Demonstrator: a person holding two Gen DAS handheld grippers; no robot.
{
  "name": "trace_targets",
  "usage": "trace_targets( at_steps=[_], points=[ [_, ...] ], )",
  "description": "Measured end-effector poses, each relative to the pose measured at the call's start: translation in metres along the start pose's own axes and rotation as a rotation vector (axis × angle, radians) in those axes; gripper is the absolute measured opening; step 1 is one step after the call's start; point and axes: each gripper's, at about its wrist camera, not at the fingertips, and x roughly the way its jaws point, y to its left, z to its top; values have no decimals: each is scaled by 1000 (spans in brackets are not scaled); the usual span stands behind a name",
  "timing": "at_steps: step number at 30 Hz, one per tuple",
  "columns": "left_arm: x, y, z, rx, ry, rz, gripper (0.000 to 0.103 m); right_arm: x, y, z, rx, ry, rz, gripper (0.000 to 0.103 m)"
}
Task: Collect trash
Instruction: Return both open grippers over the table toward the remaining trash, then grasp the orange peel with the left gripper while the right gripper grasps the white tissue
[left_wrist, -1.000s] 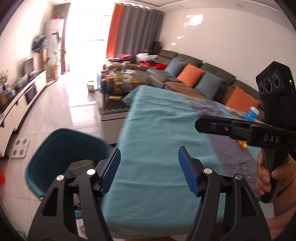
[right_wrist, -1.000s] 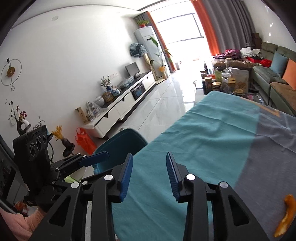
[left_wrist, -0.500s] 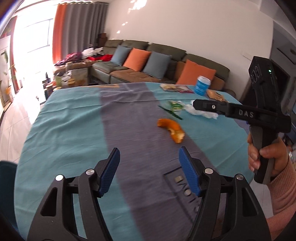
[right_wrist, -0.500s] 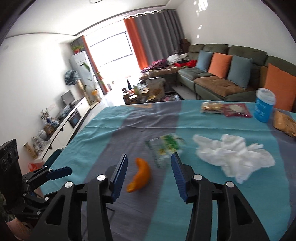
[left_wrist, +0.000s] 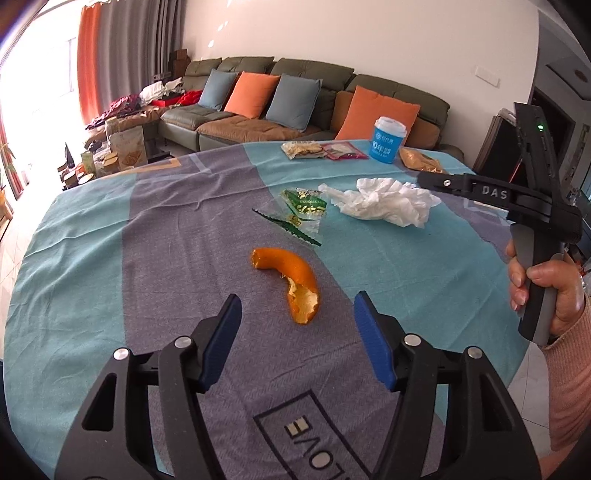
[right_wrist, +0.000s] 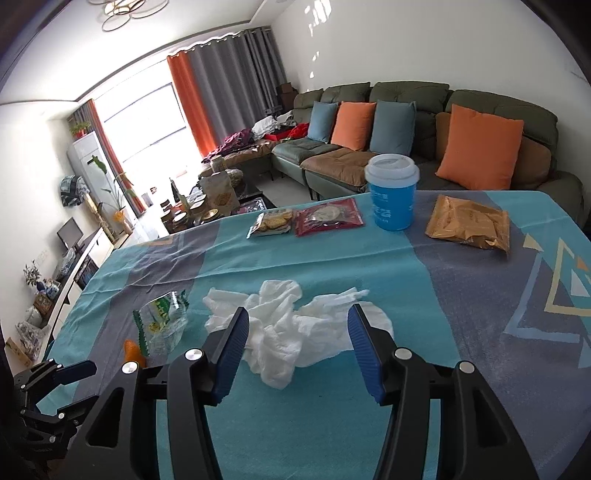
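Trash is all uncollected on the tabletop (left_wrist: 92, 258): orange peel (left_wrist: 291, 282) before the closing, empty left fingers (left_wrist: 223, 334), wrapper (left_wrist: 304, 212) beyond it, tissue (right_wrist: 291, 332) before the opening, empty right fingers (right_wrist: 364, 349).

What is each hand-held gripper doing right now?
Left hand-held gripper: closing, empty, above curved orange peel.
Right hand-held gripper: opening, empty, over crumpled white tissue.

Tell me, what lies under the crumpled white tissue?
Only the teal and grey tablecloth shows around the crumpled white tissue. Whatever is directly beneath the tissue is covered.
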Motion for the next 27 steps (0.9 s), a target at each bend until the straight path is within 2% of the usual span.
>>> trace_targets(
  at_steps=[2, 5, 7, 9, 10, 11, 13, 14, 18, 27],
  points=[
    [6, 2, 2, -9, 21, -2, 58, 3, -15, 0, 56, 6, -21, 65],
    [16, 5, 3, -16, 49, -5, 54, 12, -34, 1, 117, 55, 9, 65],
    [23, 6, 3, -22, 67, -13, 47, 20, -43, -2, 157, 81, 45, 65],
    [27, 6, 3, -26, 83, -24, 40, 26, -49, -5, 193, 104, 102, 52],
    [28, 6, 3, -26, 88, -29, 32, 27, -51, -6, 204, 109, 121, 41],
    [29, 6, 2, -26, 93, -37, 29, 28, -52, -8, 210, 113, 142, 28],
    [31, 7, 1, -27, 97, -44, 18, 24, -52, -12, 224, 102, 181, 15],
    [31, 6, 1, -28, 97, -47, 18, 20, -51, -13, 223, 89, 195, 10],
    [26, 6, 0, -28, 83, -50, 15, -5, -44, -15, 202, 29, 217, 3],
    [-4, 17, -6, -53, 24, -30, 14, -66, -5, -8, 67, -95, 284, 2]
  ],
)
